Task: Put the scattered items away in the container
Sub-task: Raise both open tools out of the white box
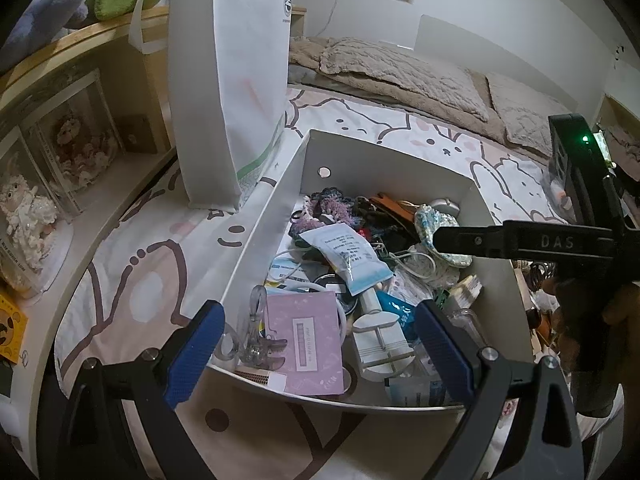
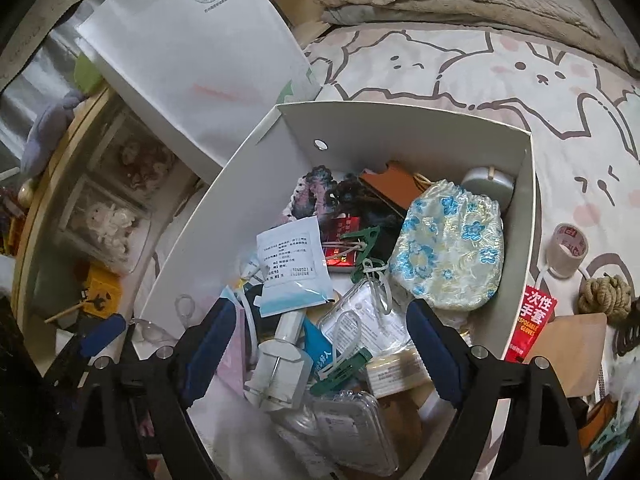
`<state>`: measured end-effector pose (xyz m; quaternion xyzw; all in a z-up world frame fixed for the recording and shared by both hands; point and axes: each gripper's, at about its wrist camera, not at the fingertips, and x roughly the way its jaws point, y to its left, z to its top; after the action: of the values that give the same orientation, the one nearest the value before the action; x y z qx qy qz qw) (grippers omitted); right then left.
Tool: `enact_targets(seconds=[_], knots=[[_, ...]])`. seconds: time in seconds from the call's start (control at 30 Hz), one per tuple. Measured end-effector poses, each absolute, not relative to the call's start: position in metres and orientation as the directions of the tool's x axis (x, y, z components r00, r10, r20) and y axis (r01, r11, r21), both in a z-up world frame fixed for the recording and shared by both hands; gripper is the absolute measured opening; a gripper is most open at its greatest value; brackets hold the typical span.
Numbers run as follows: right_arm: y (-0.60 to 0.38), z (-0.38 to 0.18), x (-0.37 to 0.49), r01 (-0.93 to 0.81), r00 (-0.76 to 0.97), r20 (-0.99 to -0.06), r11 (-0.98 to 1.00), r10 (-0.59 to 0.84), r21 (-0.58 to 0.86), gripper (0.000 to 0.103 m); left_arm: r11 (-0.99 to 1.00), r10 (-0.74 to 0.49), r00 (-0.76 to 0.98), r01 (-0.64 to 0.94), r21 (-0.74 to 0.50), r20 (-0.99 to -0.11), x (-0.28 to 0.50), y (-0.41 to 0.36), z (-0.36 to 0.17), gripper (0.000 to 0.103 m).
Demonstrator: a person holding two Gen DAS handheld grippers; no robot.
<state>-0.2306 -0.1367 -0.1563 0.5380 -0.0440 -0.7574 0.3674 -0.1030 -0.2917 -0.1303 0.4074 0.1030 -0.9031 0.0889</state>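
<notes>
With both the left gripper (image 1: 320, 344) and right gripper (image 2: 320, 344) wide open and empty over the well-filled container (image 2: 524, 216), we still must collect the tape roll (image 2: 568, 248) and rope bundle (image 2: 606, 294) lying right of it.

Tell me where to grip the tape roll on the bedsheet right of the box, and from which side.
Grip the tape roll across its outer wall, coming from above with the open right gripper. It lies nearly flat on the sheet, hole up, close to the box wall, so probably set the fingers along that wall.
</notes>
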Motion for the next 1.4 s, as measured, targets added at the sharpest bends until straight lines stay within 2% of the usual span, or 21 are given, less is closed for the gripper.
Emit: enact_targets(seconds=[0.13,0.4,0.53,0.73,0.9,1.07,1.4], knots=[[-0.134,-0.151,-0.228,0.507,-0.148,-0.769,-0.715,-0.622,0.481,0.087,-0.964,-0.078,-0.653,0.242,-0.11,-0.753,-0.103,-0.291,-0.13,0.097],[-0.127,-0.147,-0.22,0.439,0.009,-0.693,-0.62,-0.721,0.651,0.087,-0.963,-0.077,-0.658,0.244,-0.115,-0.749,-0.099,-0.291,-0.128,0.097],[-0.136,-0.158,-0.215,0.399,0.08,-0.74,-0.658,-0.668,0.638,0.087,-0.963,-0.079,-0.654,0.246,-0.113,-0.753,-0.095,-0.291,-0.129,0.097],[-0.147,-0.175,-0.212,0.348,0.152,-0.737,-0.662,-0.658,0.664,0.087,-0.96,-0.08,-0.648,0.255,-0.117,-0.758,-0.084,-0.292,-0.134,0.097],[-0.17,-0.194,-0.215,0.362,0.185,-0.789,-0.706,-0.586,0.609,0.087,-0.961,-0.069,-0.639,0.25,-0.121,-0.766,-0.082,-0.292,-0.14,0.097],[-0.187,-0.21,-0.228,0.413,0.146,-0.846,-0.745,-0.513,0.523,0.087,-0.96,-0.078,-0.648,0.253,-0.118,-0.757,-0.081,-0.293,-0.137,0.097],[-0.176,-0.185,-0.249,0.413,0.075,-0.819,-0.729,-0.569,0.545,0.087,-0.961,-0.073,-0.653,0.248,-0.122,-0.754,-0.088,-0.293,-0.133,0.097]])
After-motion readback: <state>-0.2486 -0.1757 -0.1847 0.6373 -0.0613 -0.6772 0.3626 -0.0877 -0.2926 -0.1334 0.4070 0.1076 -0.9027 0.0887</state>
